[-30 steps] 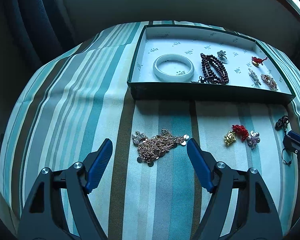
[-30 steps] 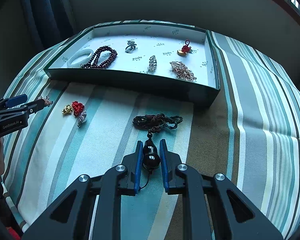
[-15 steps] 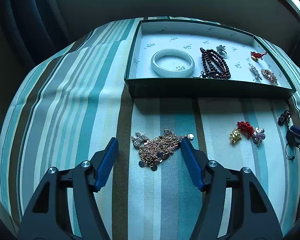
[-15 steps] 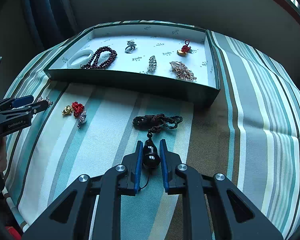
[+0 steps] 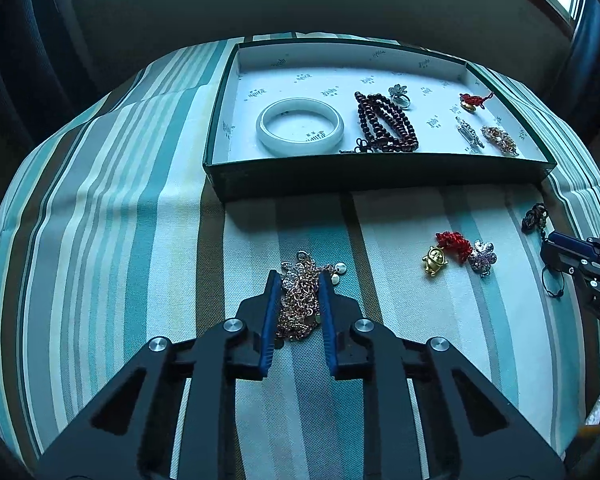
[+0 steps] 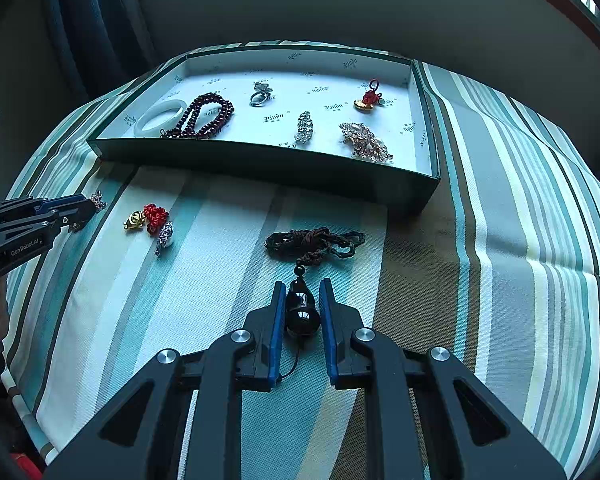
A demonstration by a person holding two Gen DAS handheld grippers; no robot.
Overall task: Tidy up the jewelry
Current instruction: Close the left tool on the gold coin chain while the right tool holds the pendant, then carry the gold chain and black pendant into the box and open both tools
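The left gripper [image 5: 300, 292] sits low in the middle of its own view with both blue pads pressed against a heap of rose-gold chain [image 5: 302, 304], which lies on the striped cloth [image 5: 100, 240]; the pads are close together with the chain bunched between them. The right gripper [image 6: 303, 308] is likewise at lower centre of its view, drawn in tight on a black gourd-shaped pendant [image 6: 302, 312], its dark braided cord [image 6: 316, 242] piled on the cloth just beyond the fingertips.

A dark green box [image 5: 380, 176] with a white printed lining fills the upper middle of both views. Inside it, left to right in the left view, lie a white bangle [image 5: 300, 126], a string of dark red beads [image 5: 386, 122], a silver flower ring [image 5: 399, 95], a red-knot gold charm [image 5: 474, 102], a silver clip [image 5: 469, 133] and a rose-gold brooch [image 5: 499, 140].

Outside the box, at the right of the left view, a gold figure charm with a red knot [image 5: 446, 252] touches a small sparkly clover piece [image 5: 482, 257] on the cloth
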